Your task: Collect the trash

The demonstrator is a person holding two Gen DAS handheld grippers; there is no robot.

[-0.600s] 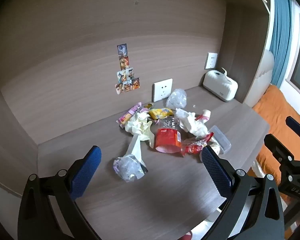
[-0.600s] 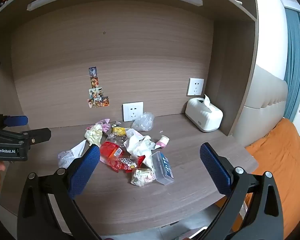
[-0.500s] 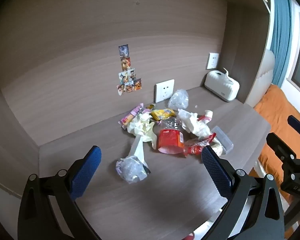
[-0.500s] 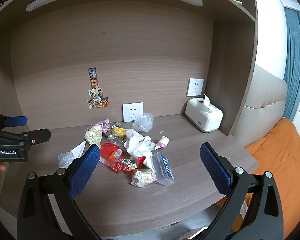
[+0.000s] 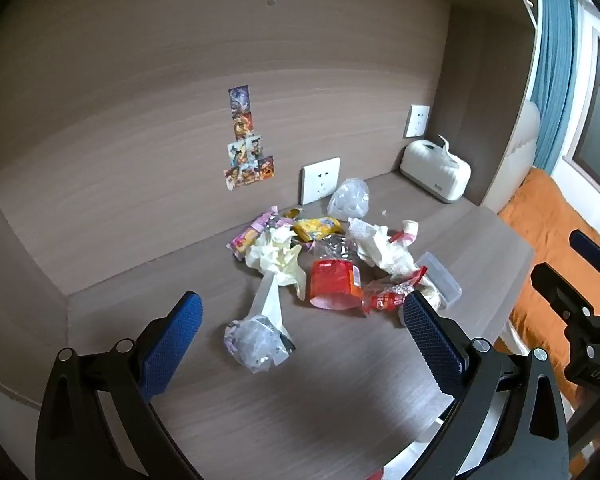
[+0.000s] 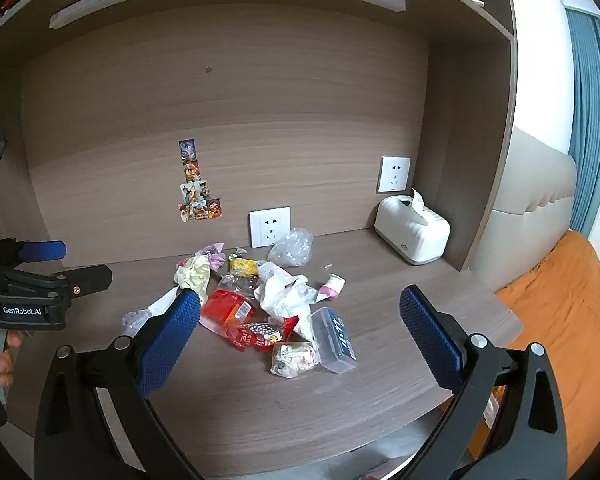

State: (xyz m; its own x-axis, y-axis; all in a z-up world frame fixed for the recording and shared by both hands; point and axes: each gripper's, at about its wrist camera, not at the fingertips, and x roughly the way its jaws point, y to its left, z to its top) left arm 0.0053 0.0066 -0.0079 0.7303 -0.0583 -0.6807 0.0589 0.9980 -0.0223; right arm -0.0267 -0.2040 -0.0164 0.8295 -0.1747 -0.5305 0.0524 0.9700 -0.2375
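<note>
L gripper: wide open, empty, above desk, tilted down at trash.
R gripper: wide open, empty, above desk front edge.
Trash pile: mid desk, near back wall.
Red wrapper: pile centre.
Clear box: 4 o'clock of pile, touching crumpled paper.
Clear bag: 7 o'clock of pile, between L jaws in L view.
Tissue box: 2 o'clock, well apart from pile.

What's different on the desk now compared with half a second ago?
Hardly anything. The left gripper has shifted slightly, so the trash pile sits a bit further right in its view. Nothing was picked up or dropped. Both it and the right gripper stay wide open and empty; the tissue box is unmoved.
</note>
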